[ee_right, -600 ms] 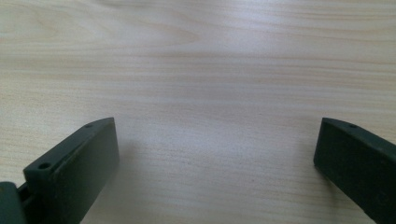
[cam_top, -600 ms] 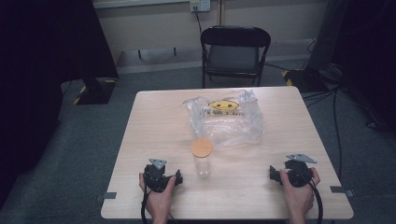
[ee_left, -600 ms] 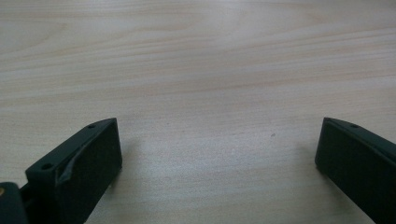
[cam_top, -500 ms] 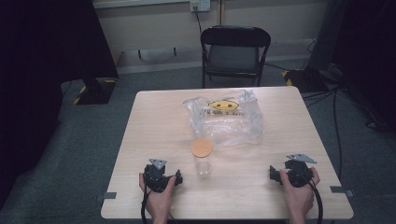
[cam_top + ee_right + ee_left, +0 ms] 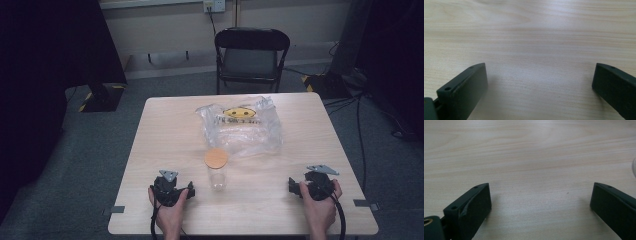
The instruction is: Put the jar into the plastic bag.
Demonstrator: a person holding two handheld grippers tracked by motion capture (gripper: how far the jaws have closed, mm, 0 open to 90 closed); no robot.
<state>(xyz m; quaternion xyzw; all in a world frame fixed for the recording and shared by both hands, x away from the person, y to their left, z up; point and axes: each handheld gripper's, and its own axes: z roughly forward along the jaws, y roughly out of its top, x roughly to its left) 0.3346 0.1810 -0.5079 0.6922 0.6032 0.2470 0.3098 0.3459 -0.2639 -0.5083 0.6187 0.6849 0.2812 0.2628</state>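
Both tongs rest low on the desk (image 5: 160, 130) at its near edge, jaws spread wide with bare wood between them: the left tongs (image 5: 189, 191) and the right tongs (image 5: 291, 186) grip nothing. Between the two stands a clear jar (image 5: 216, 170) with a cork lid, upright, its long axis vertical. It sits just beside the left tongs (well apart from the right), so the left hand (image 5: 169, 215) looks nearer. Beyond the jar lies a crumpled clear plastic bag (image 5: 245, 130).
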